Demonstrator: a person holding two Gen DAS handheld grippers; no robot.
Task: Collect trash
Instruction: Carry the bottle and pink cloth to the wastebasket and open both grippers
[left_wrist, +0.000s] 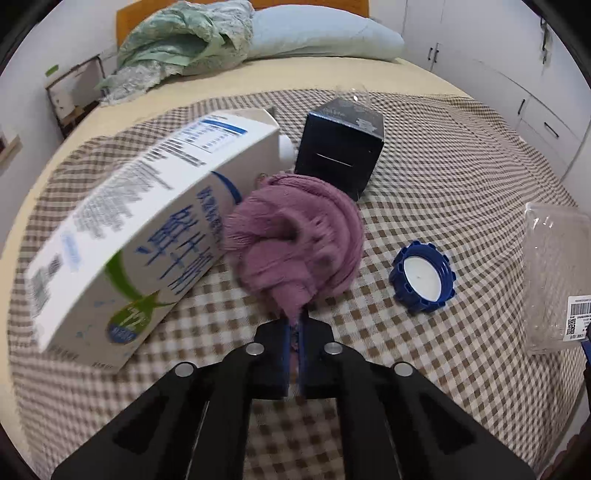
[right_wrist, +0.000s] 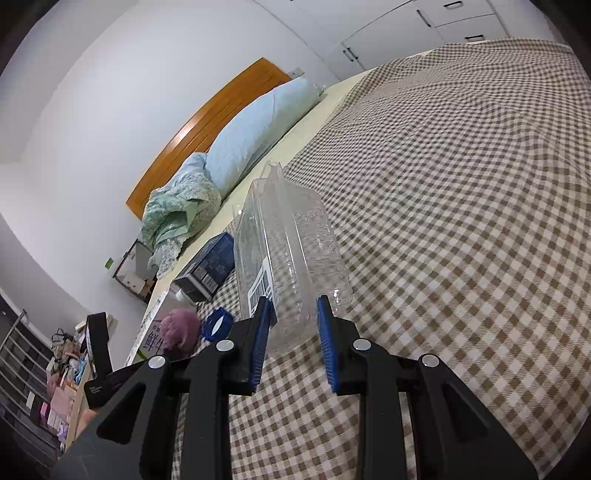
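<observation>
My left gripper (left_wrist: 294, 325) is shut on a crumpled purple cloth (left_wrist: 295, 229), pinched by its lower end between the blue pads. To its left a white milk carton (left_wrist: 147, 229) lies tilted and blurred. Behind the cloth stands a dark blue box (left_wrist: 340, 147), and a blue cap (left_wrist: 423, 275) with a white inside lies to the right. My right gripper (right_wrist: 293, 306) is shut on the near end of a clear plastic container (right_wrist: 291, 240) with a barcode label. That container (left_wrist: 554, 273) also shows at the right edge of the left wrist view.
Everything lies on a bed with a brown checked cover (right_wrist: 461, 221). A pale blue pillow (left_wrist: 325, 33) and a green blanket (left_wrist: 177, 48) sit by the wooden headboard (right_wrist: 207, 122). White cupboard doors (left_wrist: 535, 103) line the far side. Cluttered shelves (right_wrist: 62, 387) stand beside the bed.
</observation>
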